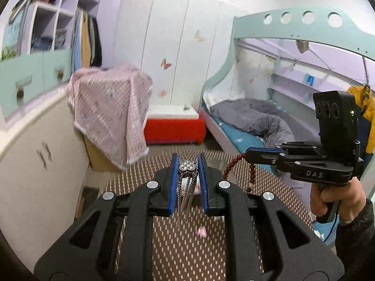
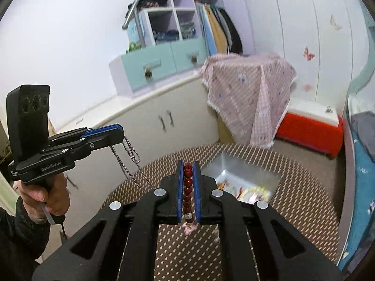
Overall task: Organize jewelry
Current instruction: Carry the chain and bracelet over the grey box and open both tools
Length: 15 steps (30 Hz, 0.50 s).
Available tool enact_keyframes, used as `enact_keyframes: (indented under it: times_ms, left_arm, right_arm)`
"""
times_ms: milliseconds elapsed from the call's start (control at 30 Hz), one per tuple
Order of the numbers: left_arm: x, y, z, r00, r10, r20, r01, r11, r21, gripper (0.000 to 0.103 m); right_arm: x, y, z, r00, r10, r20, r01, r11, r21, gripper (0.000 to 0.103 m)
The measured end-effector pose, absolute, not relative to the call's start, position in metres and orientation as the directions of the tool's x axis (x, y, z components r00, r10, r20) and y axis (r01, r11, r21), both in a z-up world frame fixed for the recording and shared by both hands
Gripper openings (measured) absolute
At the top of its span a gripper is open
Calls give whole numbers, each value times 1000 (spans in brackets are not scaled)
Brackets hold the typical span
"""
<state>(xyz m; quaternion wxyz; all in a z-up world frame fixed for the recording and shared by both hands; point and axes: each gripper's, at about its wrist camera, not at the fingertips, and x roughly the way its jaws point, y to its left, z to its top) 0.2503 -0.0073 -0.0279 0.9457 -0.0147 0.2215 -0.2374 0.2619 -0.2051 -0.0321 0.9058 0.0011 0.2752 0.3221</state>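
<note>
Above a round table with a brown dotted mat (image 2: 304, 187) and an open silver metal box (image 2: 236, 175), the left gripper (image 1: 188, 164) pinches a silver heart-charm chain necklace (image 1: 187, 167). The right gripper (image 2: 188, 171) clamps a dark red beaded bracelet (image 2: 188, 185). Both pieces are lifted clear, and the next move likely calls for lowering each into the box.

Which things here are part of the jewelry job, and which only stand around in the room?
Part of the job:
- silver chain necklace, in left gripper
- red bead bracelet, in right gripper
- metal tray

Standing around:
- pink cloth
- red box
- bunk bed
</note>
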Motion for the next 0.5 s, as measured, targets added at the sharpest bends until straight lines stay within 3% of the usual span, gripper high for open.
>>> enact_keyframes:
  times_ms: [200, 500]
  left_arm:
    - [282, -23, 1, 784, -494, -376, 477, 867, -144, 17]
    - [343, -54, -20, 735, -482, -477, 460, 871, -171, 18]
  right_arm:
    - [285, -217, -10, 679, 574, -458, -555, 809, 192, 6]
    - [335, -215, -37, 670, 518, -532, -481, 848, 221, 6]
